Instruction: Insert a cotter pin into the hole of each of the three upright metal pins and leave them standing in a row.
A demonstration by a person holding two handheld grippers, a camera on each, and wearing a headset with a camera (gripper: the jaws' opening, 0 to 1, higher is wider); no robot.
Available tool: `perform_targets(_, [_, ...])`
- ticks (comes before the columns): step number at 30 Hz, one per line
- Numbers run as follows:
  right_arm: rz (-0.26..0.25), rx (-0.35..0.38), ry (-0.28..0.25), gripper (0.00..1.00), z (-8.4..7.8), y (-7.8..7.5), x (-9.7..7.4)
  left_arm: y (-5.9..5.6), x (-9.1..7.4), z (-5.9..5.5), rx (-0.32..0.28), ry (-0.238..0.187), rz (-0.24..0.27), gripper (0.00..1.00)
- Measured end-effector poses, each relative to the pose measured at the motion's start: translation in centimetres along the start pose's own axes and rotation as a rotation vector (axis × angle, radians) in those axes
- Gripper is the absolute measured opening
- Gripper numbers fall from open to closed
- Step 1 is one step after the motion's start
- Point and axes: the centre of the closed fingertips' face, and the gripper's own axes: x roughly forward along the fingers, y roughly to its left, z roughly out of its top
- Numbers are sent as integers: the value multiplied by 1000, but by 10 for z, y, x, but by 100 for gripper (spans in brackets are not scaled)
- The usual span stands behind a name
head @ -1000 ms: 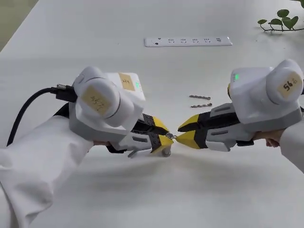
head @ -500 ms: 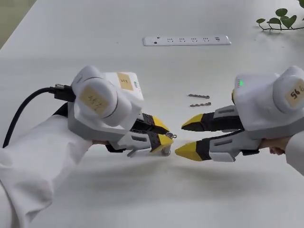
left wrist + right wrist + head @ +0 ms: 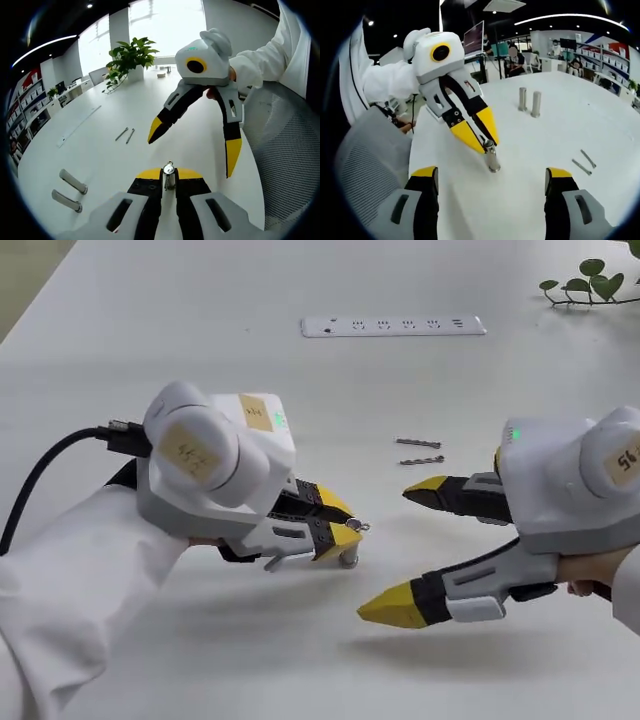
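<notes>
Head view: my left gripper (image 3: 348,529) clamps the metal pin (image 3: 349,559) upright on the table (image 3: 200,320), a cotter pin (image 3: 359,526) at its top. My right gripper (image 3: 405,550) gapes wide nearby, and spare cotter pins (image 3: 420,452) lie beyond.

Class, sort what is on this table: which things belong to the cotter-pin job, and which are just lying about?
Job:
pin in the left gripper
two standing pins
two loose cotter pins

Lying about:
power strip
plant
</notes>
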Motion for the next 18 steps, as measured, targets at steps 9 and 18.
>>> perform_targets(9, [-21,27,-22,88,3,4,-10,9,-11,-4,29,17,17,5])
perform_targets(18, [-46,57,-50,93,6,0,-17,32,-26,-14,47,46,39,5])
